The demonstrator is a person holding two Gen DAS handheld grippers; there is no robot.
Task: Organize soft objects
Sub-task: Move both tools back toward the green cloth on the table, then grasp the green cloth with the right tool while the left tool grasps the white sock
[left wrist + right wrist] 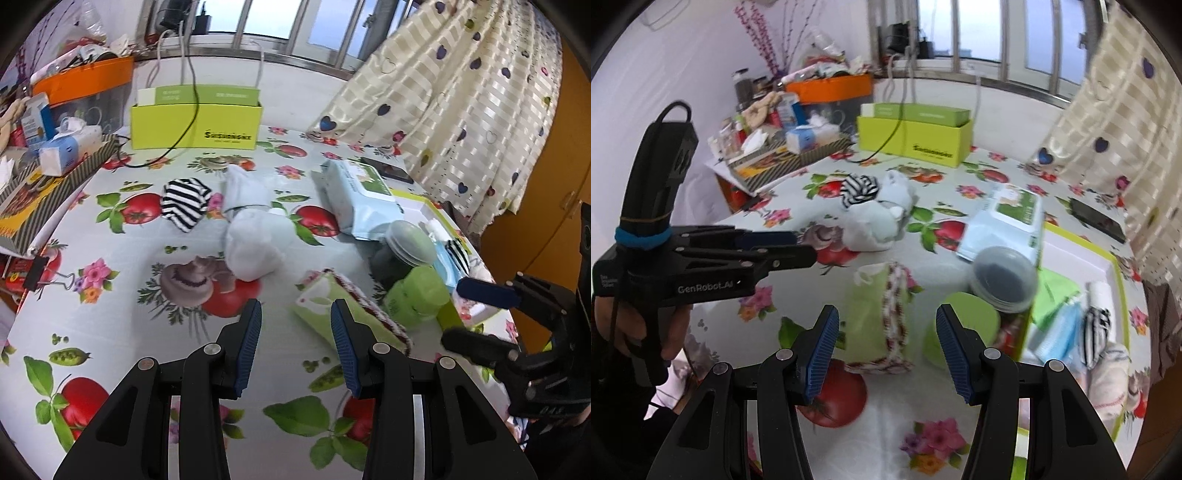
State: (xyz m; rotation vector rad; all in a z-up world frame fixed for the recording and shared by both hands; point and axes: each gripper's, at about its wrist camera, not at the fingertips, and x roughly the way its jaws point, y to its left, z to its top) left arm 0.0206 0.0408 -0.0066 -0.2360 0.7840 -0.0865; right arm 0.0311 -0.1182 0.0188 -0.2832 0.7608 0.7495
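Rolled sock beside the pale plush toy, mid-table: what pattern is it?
Black and white stripes. The sock shows best in the left wrist view.

**Hidden, cropped and blurred parts of the scene**

The lettering on the yellow-green box (195, 125) is too blurred to read in either view. The wet-wipe pack (360, 195) shows a green label whose print is too small to make out. In the right wrist view the white tray (1108, 258) is cut off by the lens edge, and the striped sock (1095, 332) inside it lies partly under the blue face mask (1058, 332). The dark jar (1004, 277) hides part of the tray's near wall. The orange bin (85, 79) holds clutter too jumbled to identify. The person's hand (639, 332) is mostly dark and covered by the left hand-held gripper (809, 247).
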